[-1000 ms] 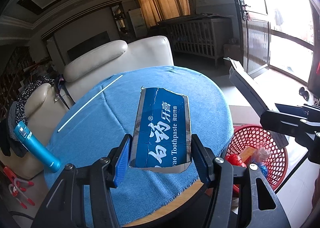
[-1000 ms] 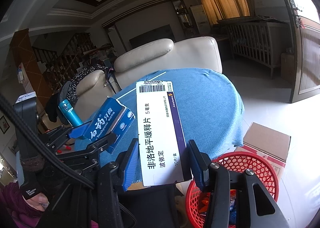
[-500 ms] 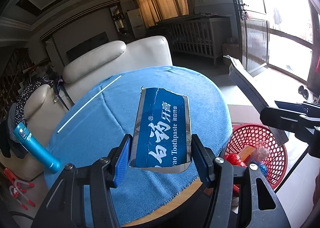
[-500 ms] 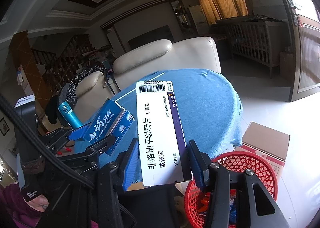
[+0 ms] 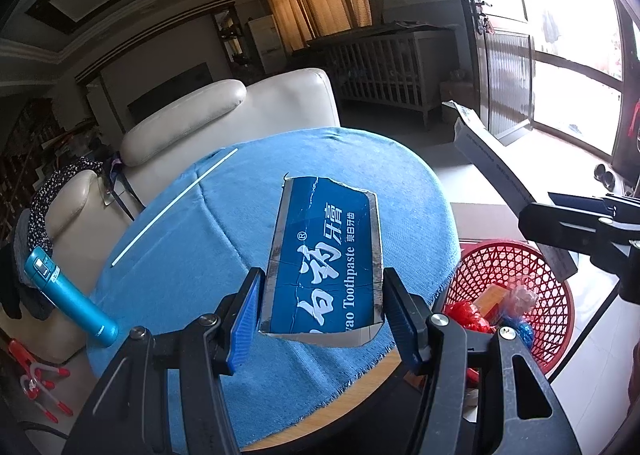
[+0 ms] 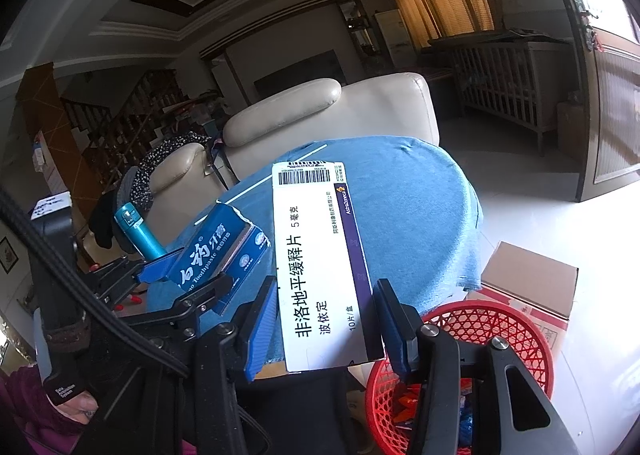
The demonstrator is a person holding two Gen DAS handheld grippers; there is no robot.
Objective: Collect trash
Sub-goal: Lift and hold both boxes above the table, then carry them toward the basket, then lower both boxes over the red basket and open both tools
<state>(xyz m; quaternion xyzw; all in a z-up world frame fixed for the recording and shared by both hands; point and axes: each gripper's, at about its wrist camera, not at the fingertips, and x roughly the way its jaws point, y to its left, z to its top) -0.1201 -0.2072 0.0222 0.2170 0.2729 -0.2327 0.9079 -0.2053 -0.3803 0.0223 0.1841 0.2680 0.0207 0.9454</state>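
The red basket (image 6: pixel 472 367) sits low right of both loads, nearest the right tool (image 6: pixel 326 319) pinching the white box (image 6: pixel 320 263), while the left tool (image 5: pixel 320 315) pinches the blue box (image 5: pixel 326 255).

Your left gripper (image 5: pixel 322 313) and right gripper (image 6: pixel 326 329) look alike: black angular frames, silver screw heads, ribbed blue pads (image 5: pixel 245 321). Your sleeve (image 6: pixel 28 407) is magenta, and a black cable (image 6: pixel 80 295) crosses nearby.
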